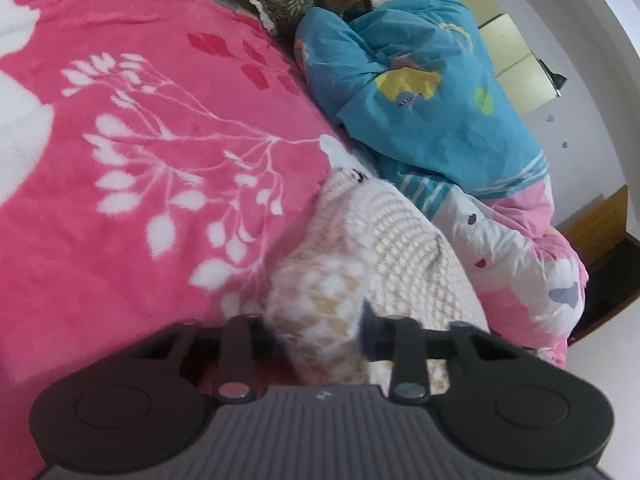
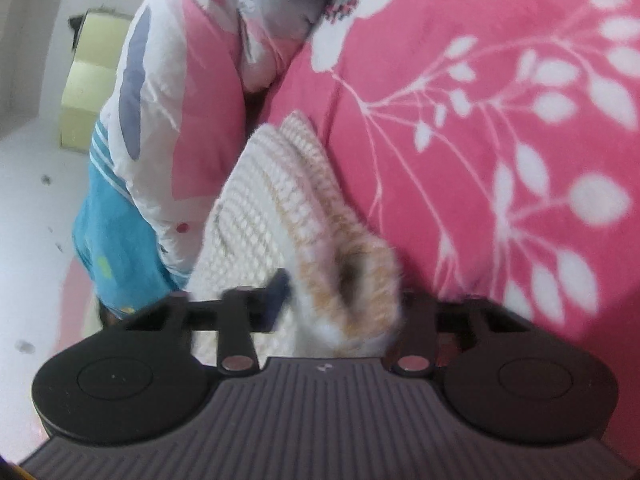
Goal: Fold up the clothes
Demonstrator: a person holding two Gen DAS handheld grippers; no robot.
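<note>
Both my claws pinched the knit garment [image 1: 352,248]: left claw [image 1: 316,332] and right claw [image 2: 340,304] each held a bunched end. Its long axis ran toward twelve o'clock over the pink blanket [image 1: 160,200], equally near both hands.

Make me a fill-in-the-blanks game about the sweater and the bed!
1. The blanket under the sweater is ____ with white leaves.
2. The left tool and the right tool each grip the ____.
3. The person lying on the bed holds a ____.

Missing words: pink; sweater; phone
</note>
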